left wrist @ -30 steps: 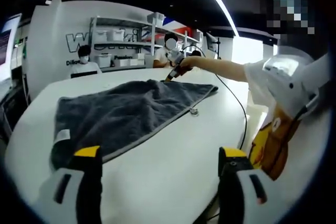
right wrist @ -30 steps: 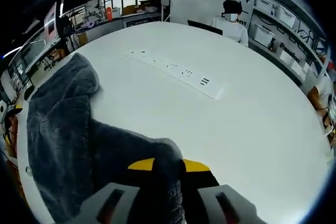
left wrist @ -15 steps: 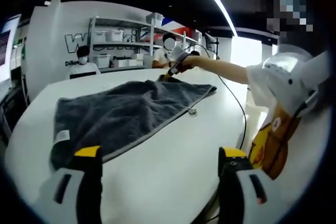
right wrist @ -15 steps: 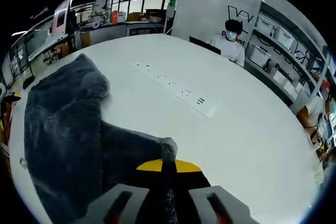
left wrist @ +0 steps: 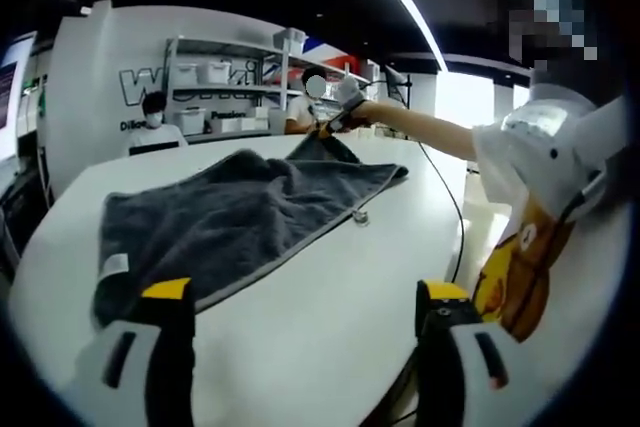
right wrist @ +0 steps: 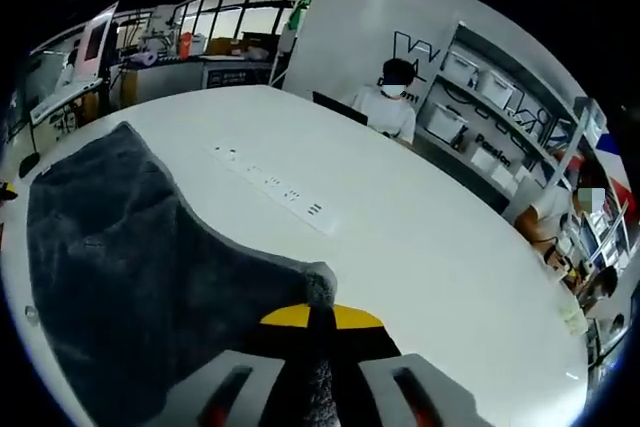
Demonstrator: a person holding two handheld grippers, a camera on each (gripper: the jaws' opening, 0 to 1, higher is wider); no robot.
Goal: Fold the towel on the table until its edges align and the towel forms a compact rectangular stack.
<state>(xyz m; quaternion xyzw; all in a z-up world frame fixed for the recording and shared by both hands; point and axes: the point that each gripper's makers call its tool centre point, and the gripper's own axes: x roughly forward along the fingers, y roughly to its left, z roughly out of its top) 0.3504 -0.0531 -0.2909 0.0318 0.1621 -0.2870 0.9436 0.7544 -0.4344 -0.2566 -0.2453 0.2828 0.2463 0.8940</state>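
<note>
One dark grey terry towel (left wrist: 235, 222) lies on one round white table (left wrist: 300, 347). Two grippers show: the left gripper (left wrist: 300, 297) at the bottom of the left gripper view, and the right gripper (right wrist: 315, 319) at the bottom of the right gripper view. One white power strip (right wrist: 268, 188) sits at centre. One small metal button (left wrist: 357, 215) rests near the towel's edge.

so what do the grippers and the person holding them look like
The left gripper has pale grey jaws with yellow tips and dark slots. The right gripper looks the same, with reddish slots, and a black cable trails from it. The person wears a white short-sleeved shirt with a yellow print.
</note>
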